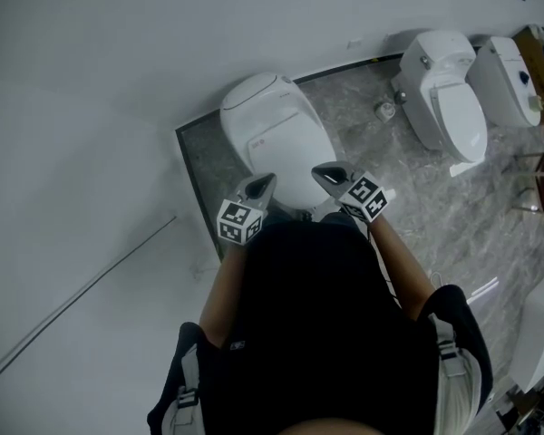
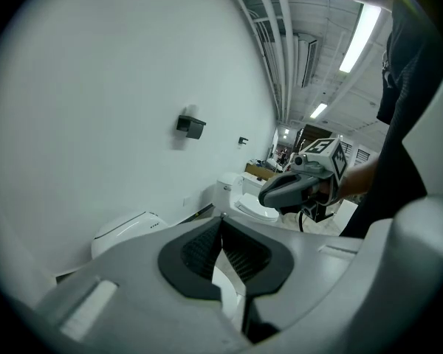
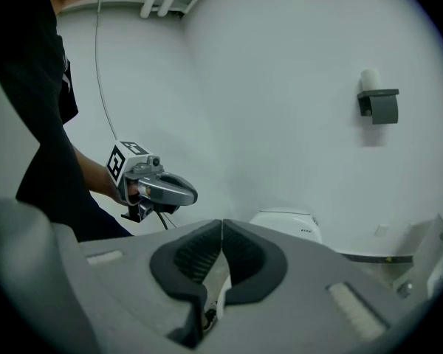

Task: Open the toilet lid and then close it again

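Note:
The white toilet (image 1: pixel 274 134) stands against the wall with its lid down. In the head view my left gripper (image 1: pixel 268 180) and right gripper (image 1: pixel 319 169) hang side by side over the lid's front end, both shut and holding nothing. In the left gripper view the pads meet at my left gripper (image 2: pixel 221 219), with the toilet (image 2: pixel 124 231) beyond at the lower left and the right gripper (image 2: pixel 275 191) at the right. In the right gripper view my right gripper (image 3: pixel 221 222) is shut too, the toilet (image 3: pixel 288 223) lies ahead and the left gripper (image 3: pixel 183 193) is at the left.
Two more white toilets (image 1: pixel 449 107) (image 1: pixel 506 78) stand to the right on the grey marble floor (image 1: pixel 354 107). A small round object (image 1: pixel 385 111) lies between them and mine. A dark fixture (image 2: pixel 190 126) hangs on the white wall, and a thin cable (image 1: pixel 91 284) runs along the wall.

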Motion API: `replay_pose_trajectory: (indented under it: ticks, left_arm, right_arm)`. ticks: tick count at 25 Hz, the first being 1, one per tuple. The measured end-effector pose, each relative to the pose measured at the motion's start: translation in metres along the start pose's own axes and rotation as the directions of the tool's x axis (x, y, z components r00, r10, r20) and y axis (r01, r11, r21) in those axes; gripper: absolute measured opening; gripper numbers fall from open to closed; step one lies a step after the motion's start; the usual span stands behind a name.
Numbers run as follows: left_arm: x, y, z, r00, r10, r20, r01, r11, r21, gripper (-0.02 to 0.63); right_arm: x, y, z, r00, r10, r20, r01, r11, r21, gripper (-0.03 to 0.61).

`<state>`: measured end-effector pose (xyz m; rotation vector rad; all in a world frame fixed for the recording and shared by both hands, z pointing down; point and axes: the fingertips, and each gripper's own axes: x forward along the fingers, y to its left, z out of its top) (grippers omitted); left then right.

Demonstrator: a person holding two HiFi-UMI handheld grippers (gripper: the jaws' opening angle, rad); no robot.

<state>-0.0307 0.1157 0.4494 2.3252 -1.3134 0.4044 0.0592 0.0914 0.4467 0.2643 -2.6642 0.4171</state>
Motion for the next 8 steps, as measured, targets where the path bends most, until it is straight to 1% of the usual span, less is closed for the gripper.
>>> replay_pose_trajectory:
  ticks: [3, 8]
  left_arm:
    - [0.0013, -0.002, 0.0077, 1.0, -0.019, 0.013, 0.019, 1.0, 0.002, 0.011]
    - [0.0001, -0.0027, 0.0031, 0.998, -0.062, 0.008, 0.062, 0.998, -0.008, 0.012]
  right_arm:
    - [-0.0007, 0.003, -0.0012, 1.0, 0.008, 0.005, -0.009, 1.0, 0.013, 0.005]
    - [0.0029, 0.0078, -0.0062, 1.0, -0.014, -0.01, 0.015, 1.0, 0.013, 0.005]
